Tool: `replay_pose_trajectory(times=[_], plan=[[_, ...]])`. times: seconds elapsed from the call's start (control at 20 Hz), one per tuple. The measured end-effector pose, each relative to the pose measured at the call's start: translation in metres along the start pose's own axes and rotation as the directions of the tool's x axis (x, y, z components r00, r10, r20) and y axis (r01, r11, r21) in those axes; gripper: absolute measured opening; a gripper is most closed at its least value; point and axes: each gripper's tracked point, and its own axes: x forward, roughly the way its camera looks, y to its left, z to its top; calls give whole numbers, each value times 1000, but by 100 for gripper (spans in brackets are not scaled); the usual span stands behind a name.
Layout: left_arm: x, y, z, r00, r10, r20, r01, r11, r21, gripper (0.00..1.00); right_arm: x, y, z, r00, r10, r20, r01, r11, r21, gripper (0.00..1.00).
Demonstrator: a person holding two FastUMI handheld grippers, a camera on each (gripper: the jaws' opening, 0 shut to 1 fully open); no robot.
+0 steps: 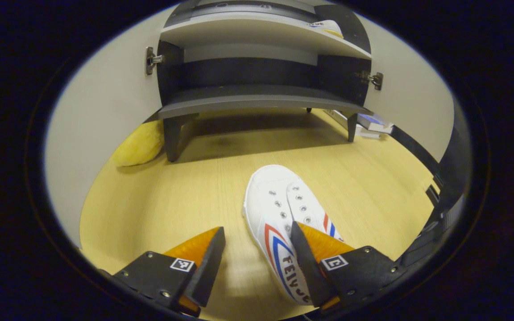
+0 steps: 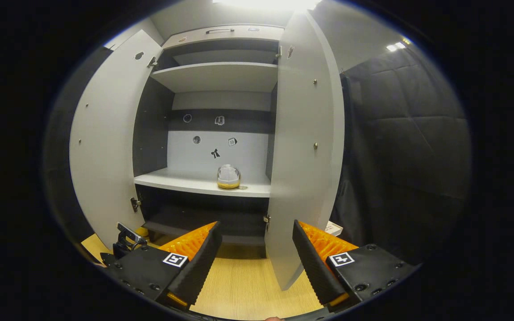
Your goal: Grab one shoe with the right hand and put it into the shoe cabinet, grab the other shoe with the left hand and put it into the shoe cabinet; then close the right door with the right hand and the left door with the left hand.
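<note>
Floor [image 1: 185,187] lies bare and wooden between us and the shoe cabinet [image 1: 257,96], whose left door [image 2: 105,147] and right door [image 2: 304,147] both stand wide. Our left gripper [image 1: 257,263] hangs with jaws spread over a white sneaker [image 1: 279,214]; one finger covers its heel end, and we cannot tell whether it touches. A second shoe [image 1: 326,27] sits half-hidden on a shelf. Our right gripper [image 2: 254,258] is spread and holds nothing, facing a glass jar [image 2: 229,177].
</note>
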Motion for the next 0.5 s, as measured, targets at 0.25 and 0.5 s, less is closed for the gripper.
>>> replay_pose_trajectory(times=[0.25, 0.5], plan=[[-1, -11, 2, 1000, -4, -16, 4, 1000, -8, 47, -3, 6, -2, 1000, 20, -8, -20, 1000, -16, 99], [-1, -9, 3, 999, 16, -40, -17, 999, -48, 14, -8, 12, 5, 999, 41, 9, -41, 999, -10, 99]])
